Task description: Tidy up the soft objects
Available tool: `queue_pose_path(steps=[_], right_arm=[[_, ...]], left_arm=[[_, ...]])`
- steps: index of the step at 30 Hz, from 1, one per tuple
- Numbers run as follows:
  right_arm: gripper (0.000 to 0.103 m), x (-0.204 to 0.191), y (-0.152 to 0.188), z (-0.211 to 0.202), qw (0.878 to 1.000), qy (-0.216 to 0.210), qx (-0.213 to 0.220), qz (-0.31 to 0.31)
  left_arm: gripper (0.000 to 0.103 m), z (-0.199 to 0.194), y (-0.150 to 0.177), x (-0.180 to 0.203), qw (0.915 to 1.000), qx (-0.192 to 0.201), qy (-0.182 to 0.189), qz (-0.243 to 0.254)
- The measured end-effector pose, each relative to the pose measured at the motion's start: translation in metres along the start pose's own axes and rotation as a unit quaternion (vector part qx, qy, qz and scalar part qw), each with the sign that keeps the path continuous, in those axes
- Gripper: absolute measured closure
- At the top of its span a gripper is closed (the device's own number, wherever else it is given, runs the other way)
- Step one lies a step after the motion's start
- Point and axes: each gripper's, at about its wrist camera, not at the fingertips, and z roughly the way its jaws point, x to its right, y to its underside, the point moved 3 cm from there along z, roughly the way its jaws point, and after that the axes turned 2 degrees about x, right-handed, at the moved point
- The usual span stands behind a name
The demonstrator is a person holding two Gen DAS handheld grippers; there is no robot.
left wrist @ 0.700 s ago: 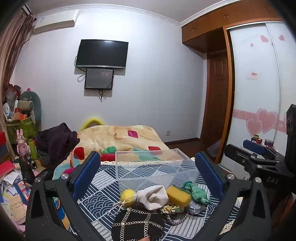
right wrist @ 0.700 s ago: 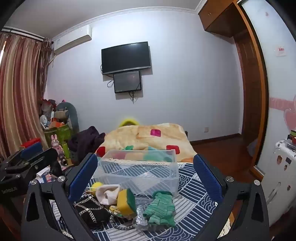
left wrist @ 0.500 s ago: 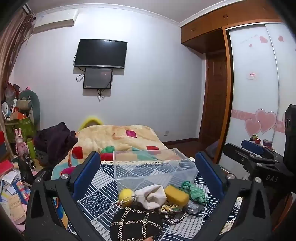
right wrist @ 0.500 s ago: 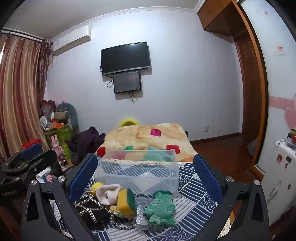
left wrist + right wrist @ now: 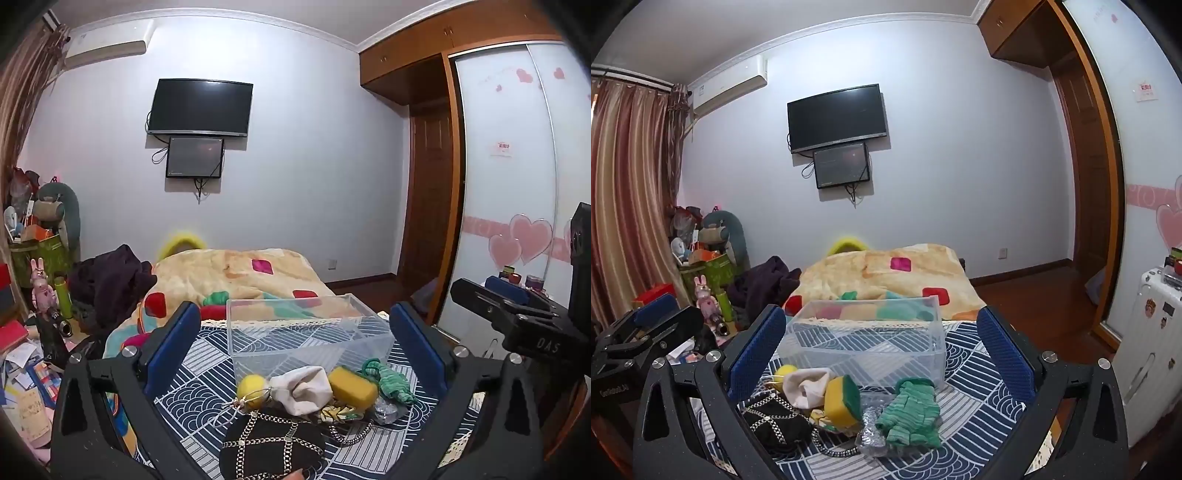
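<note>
A clear plastic box (image 5: pixel 303 336) (image 5: pixel 864 343) stands empty on a table with a blue-and-white patterned cloth (image 5: pixel 207 373) (image 5: pixel 975 406). In front of it lies a pile: a yellow ball (image 5: pixel 250 386), a white cloth pouch (image 5: pixel 303 387) (image 5: pixel 805 386), a yellow-green sponge (image 5: pixel 352 384) (image 5: pixel 842 402), a green knitted piece (image 5: pixel 391 382) (image 5: pixel 912 413), a silver scrubber (image 5: pixel 870 432) and a black chained bag (image 5: pixel 273 446) (image 5: pixel 775 424). My left gripper (image 5: pixel 295 347) and right gripper (image 5: pixel 882 350) are both open and empty, held above the pile.
A bed with an orange patterned blanket (image 5: pixel 236 277) lies behind the table. Clutter and toys (image 5: pixel 37 295) fill the left floor. A wardrobe with sliding doors (image 5: pixel 509 206) and a white suitcase (image 5: pixel 1145 350) stand at the right.
Both views have shifted only slightly. Both grippers stay open and nothing in the pile has moved.
</note>
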Motion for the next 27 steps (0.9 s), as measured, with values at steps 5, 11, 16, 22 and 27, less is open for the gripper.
queue_pose_path(steps=[5,11,16,22,27], right_arm=[[0.000,0.0012,0.0008,-0.0012,1.000,-0.002,0.002,0.003],[0.000,0.0006,0.0013,-0.0023,1.000,-0.007,0.001,0.004],[0.000,-0.0015,0.0011,-0.0038,1.000,-0.008,0.002,0.002],[0.000,-0.0016,0.0010,-0.0032,1.000,-0.009,0.001,0.004],[0.000,-0.0019,0.0010,-0.0036,1.000,-0.010,0.001,0.004]], left_arm=[[0.000,0.0003,-0.0007,-0.0031,0.9999,-0.001,0.004,-0.012],[0.000,-0.0010,-0.0012,-0.0014,1.0000,0.003,0.002,-0.008],[0.000,-0.0012,-0.0010,-0.0009,1.0000,0.002,0.004,-0.008],[0.000,-0.0028,-0.0019,-0.0015,0.9999,0.004,0.005,-0.009],[0.000,-0.0031,-0.0014,-0.0011,1.0000,0.004,0.004,-0.008]])
